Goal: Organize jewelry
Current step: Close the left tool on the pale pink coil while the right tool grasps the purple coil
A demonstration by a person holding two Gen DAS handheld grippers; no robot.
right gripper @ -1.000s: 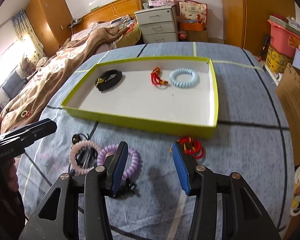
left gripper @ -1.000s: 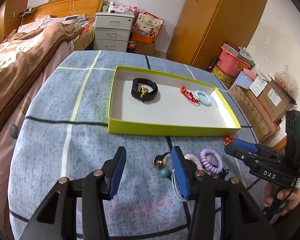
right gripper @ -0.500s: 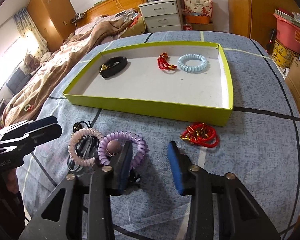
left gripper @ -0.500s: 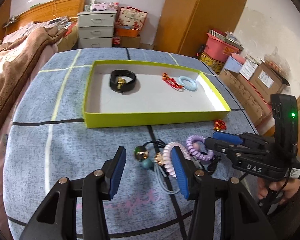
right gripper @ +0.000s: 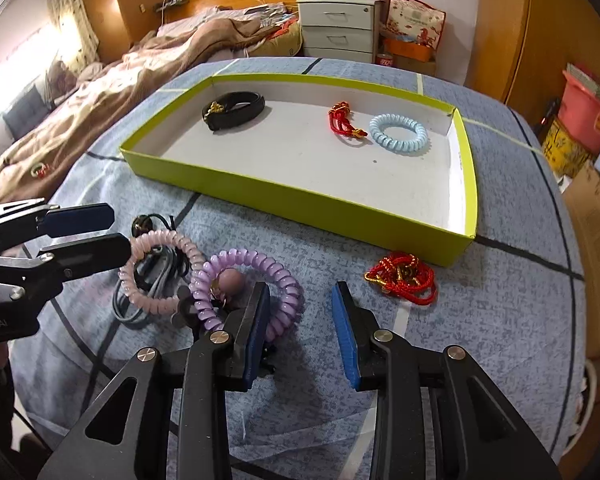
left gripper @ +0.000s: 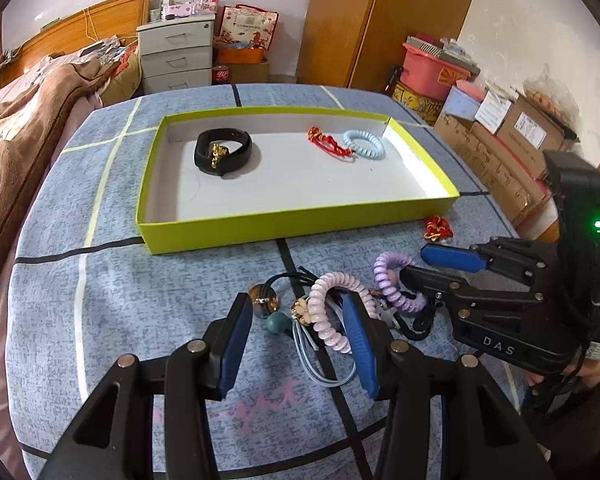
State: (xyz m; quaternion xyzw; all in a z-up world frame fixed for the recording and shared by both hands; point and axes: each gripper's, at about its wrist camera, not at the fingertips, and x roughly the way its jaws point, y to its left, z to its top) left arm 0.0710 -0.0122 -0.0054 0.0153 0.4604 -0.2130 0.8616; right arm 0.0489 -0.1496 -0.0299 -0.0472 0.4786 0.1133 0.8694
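A yellow-green tray (left gripper: 300, 222) (right gripper: 300, 204) on the blue table holds a black band (left gripper: 223, 151) (right gripper: 236, 110), a red cord bracelet (left gripper: 329, 145) (right gripper: 342, 122) and a light blue coil (left gripper: 364, 145) (right gripper: 399, 135). In front of it lie a pink coil (left gripper: 328, 312) (right gripper: 156, 272), a purple coil (left gripper: 396, 284) (right gripper: 248, 284), dark hair ties with beads (left gripper: 274, 308) and a red cord bracelet (left gripper: 438, 229) (right gripper: 402, 278). My left gripper (left gripper: 296, 344) (right gripper: 96, 236) is open around the pink coil and beads. My right gripper (right gripper: 302, 332) (left gripper: 428, 266) is open, its left finger over the purple coil.
A bed with a brown blanket (right gripper: 100, 92) lies left of the table. A white drawer unit (left gripper: 176, 58) and a wooden wardrobe (left gripper: 380, 20) stand behind. Cardboard boxes (left gripper: 512, 144) and a pink tub (left gripper: 430, 68) are stacked on the right.
Both grippers have moved forward and lower toward the loose pile. My left gripper now straddles the pink coil; my right gripper's left finger covers part of the purple coil.
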